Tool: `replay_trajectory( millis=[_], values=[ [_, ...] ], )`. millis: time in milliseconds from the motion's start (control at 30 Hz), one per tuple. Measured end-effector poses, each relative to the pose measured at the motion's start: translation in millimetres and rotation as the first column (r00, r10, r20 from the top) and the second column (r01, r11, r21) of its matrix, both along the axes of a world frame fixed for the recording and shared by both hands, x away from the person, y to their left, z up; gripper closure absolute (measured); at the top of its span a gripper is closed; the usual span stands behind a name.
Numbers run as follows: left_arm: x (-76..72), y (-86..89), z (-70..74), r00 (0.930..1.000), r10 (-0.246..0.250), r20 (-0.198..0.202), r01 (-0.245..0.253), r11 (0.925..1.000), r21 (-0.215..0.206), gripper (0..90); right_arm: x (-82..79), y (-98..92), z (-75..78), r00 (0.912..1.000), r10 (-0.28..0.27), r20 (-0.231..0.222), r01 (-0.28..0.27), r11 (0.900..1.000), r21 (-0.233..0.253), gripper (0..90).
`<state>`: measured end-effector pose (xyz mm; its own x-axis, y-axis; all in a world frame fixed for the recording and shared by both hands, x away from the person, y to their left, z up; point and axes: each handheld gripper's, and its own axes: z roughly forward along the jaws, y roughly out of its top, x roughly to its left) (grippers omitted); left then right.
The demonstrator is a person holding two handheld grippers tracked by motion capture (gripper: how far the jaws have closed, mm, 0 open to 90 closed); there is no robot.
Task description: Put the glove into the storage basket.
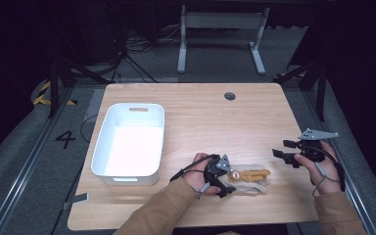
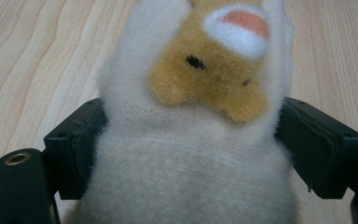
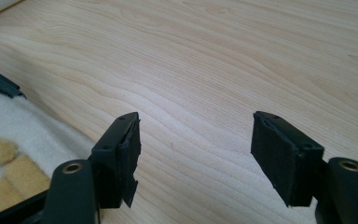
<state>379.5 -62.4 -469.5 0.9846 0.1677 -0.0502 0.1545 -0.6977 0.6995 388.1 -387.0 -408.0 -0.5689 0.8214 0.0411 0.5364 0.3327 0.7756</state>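
Note:
A plush toy [image 1: 251, 179], cream with tan limbs and a tan face, lies on the wooden table [image 1: 215, 122] near its front edge. My left gripper [image 1: 228, 182] is shut on the toy's left end. In the left gripper view the plush toy [image 2: 205, 79] fills the gap of the left gripper [image 2: 191, 135], and both pads press into its cream fur. My right gripper [image 1: 280, 149] hovers open to the right of the toy, apart from it. In the right gripper view the right gripper [image 3: 196, 140] has bare table between its jaws, with the plush toy [image 3: 9, 140] at the lower left.
A white plastic bin [image 1: 162, 137] stands on the left part of the table, with nothing seen inside. A round cable hole [image 1: 229, 96] sits near the far edge. Beyond the table are a white desk frame [image 1: 220, 29] and floor cables.

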Motion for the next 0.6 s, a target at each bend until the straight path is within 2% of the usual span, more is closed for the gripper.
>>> replay_trajectory(
  millis=[100,167,267,400,433,467,600],
  values=[
    [0.3,0.4,0.3,1.0,0.002,0.004,-0.002,1.0,0.003,17.1,-0.1,-0.2,-0.6,1.0,-0.007,-0.002,0.007,1.0,-0.003,34.3],
    [0.1,0.7,1.4,1.0,0.003,0.007,-0.003,1.0,0.007,23.3,0.0,-0.6,-0.6,1.0,-0.008,-0.001,0.008,1.0,-0.005,34.4],
    [0.5,1.5,1.6,0.9998,0.002,0.018,-0.002,1.0,0.004,26.6,-0.1,-1.0,-0.6,1.0,-0.008,0.0,0.008,1.0,-0.006,34.6],
    [0.7,3.2,3.6,0.9997,0.011,0.02,-0.011,0.9999,0.004,45.4,-0.3,-0.6,-0.8,0.9998,-0.02,-0.001,0.02,1.0,-0.009,35.2],
    [0.7,3.5,4.4,0.9997,0.019,0.018,-0.019,0.9998,0.006,45.4,-0.3,-0.6,-0.8,0.9998,-0.02,-0.001,0.02,1.0,-0.009,35.2],
    [0.4,3.6,4.9,0.9996,0.023,0.015,-0.023,0.9997,0.008,52.5,-0.3,-0.8,-1.0,0.9998,-0.022,-0.001,0.022,1.0,-0.009,35.3],
    [-1.9,2.7,7.6,0.9991,0.04,0.013,-0.041,0.9988,0.027,64.0,-0.4,-1.2,-1.4,0.9997,-0.024,0.0,0.024,1.0,-0.007,35.4]
  ],
)
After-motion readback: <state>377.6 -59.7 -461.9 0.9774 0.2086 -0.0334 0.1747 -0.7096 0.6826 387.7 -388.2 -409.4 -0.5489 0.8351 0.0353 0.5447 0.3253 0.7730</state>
